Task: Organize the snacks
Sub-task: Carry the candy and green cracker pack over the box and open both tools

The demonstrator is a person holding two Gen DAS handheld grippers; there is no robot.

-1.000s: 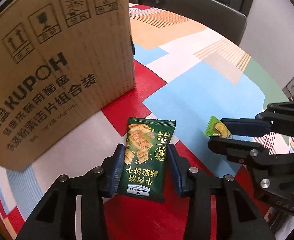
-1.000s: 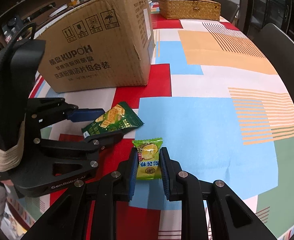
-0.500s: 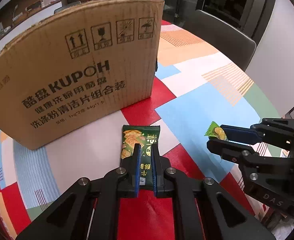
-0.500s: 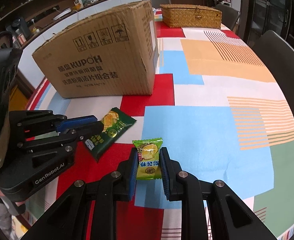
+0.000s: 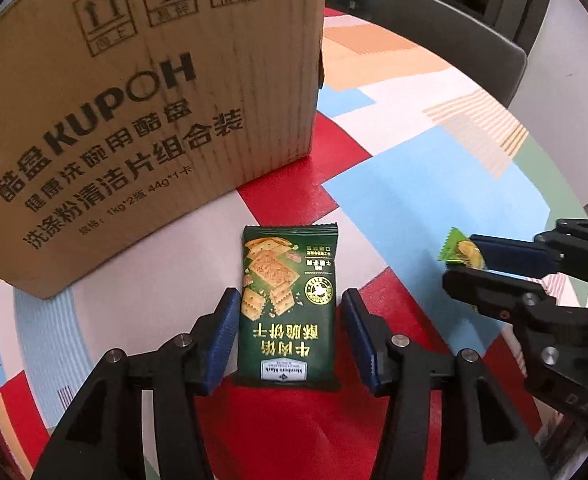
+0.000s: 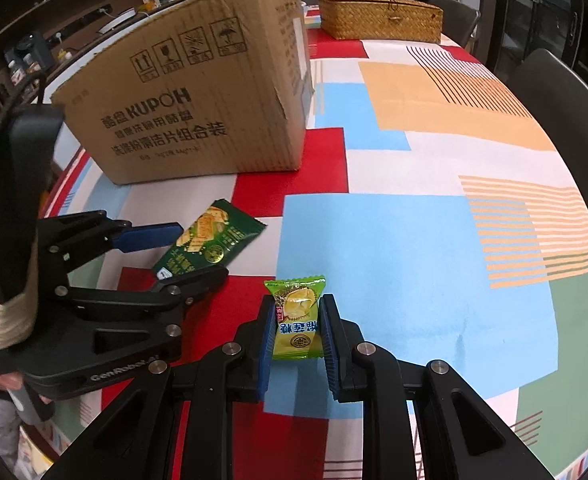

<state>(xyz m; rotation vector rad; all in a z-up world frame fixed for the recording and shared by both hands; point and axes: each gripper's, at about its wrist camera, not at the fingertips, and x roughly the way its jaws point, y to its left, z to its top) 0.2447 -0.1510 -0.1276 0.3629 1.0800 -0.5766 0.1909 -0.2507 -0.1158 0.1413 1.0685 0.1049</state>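
While your right gripper pinches the durian candy, your left gripper gapes around the unboxed cracker packet at lower centre.

Dark-green cracker packet, lime-green candy, brown box

— What sort of place is this?

— A home, by the look of it: a dining room. The counter wears a bright patchwork cloth in red, blue, orange and white, and dark padded chairs are drawn up along its edge.

— Anything besides the furniture?

— A lidded wicker basket sits at the far end, and a cardboard box printed with dishwasher-detergent text stands on the cloth. Behind it run long shelves crowded with small bottles and household bits.

— And past the chairs?

— Dark glass-fronted doors, like a cabinet's.
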